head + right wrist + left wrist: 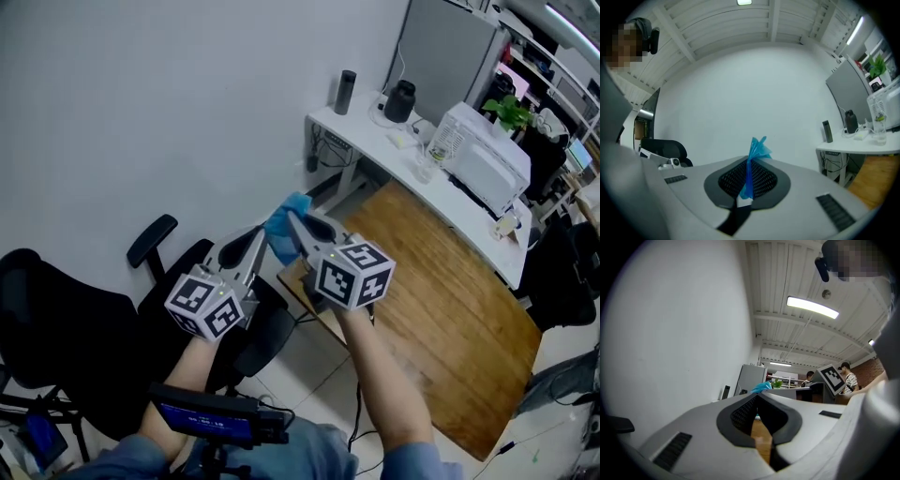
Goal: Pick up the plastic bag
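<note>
**A:** Where's the plastic bag [758, 147], and what has it?

**B:** It's up in the air in front of the bare white wall [141, 112]. The right hand-held gripper [748, 164] is clamped on it. A blue strip is pinched between the pads and a tuft pokes past the tips. The left hand-held gripper [757, 397] meets it tip to tip. Its jaws are a narrow slit apart, with the bag's blue edge just beyond them.

**A:** How much room is there around them?

**B:** It's open ahead, up to the wall. A black office chair [56, 328] sits below and to the left. The wooden counter [450, 319] is below right, and its near corner shows beneath the right marker cube. Tiled floor [300, 370] lies between the two.

**A:** Anything further off?

**B:** A white counter [361, 127] stands against the wall, well apart. It carries a dark tumbler [346, 91], a black jug [400, 100] and a white appliance [483, 155].
</note>
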Action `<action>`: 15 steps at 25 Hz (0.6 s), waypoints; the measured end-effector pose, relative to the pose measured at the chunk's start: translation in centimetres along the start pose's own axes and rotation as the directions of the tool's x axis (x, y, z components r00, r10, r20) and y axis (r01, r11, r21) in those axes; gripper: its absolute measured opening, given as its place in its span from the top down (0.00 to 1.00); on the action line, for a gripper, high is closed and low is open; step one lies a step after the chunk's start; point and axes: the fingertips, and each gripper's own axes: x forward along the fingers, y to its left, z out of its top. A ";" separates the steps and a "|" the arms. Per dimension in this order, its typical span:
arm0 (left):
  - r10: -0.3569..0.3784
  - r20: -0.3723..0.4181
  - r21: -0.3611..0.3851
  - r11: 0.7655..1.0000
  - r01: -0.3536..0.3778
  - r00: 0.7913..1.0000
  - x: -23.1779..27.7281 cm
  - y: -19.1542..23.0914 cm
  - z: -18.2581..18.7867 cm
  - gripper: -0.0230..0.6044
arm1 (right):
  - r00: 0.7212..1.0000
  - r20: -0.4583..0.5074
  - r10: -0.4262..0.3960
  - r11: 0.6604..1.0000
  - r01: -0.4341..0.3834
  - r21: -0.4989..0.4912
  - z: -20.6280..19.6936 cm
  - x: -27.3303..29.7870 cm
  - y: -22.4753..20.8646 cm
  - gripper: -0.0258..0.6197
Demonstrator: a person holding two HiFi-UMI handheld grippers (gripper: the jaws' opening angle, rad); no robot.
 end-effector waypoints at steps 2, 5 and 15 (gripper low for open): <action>-0.020 0.004 0.001 1.000 0.020 1.000 0.4 -0.8 0.0 0.95 | 1.000 0.002 -0.016 1.000 0.016 -0.015 0.4 -1.0 -0.4 0.96; -0.052 -0.002 0.000 0.999 0.052 0.999 0.9 -1.8 -0.4 0.95 | 0.999 0.007 -0.043 0.999 0.043 -0.027 0.8 -2.5 -1.1 0.96; -0.191 -0.007 -0.018 0.981 0.191 0.982 2.9 -7.0 -1.3 0.95 | 0.987 0.019 -0.158 0.986 0.159 -0.043 1.0 -8.6 -2.6 0.96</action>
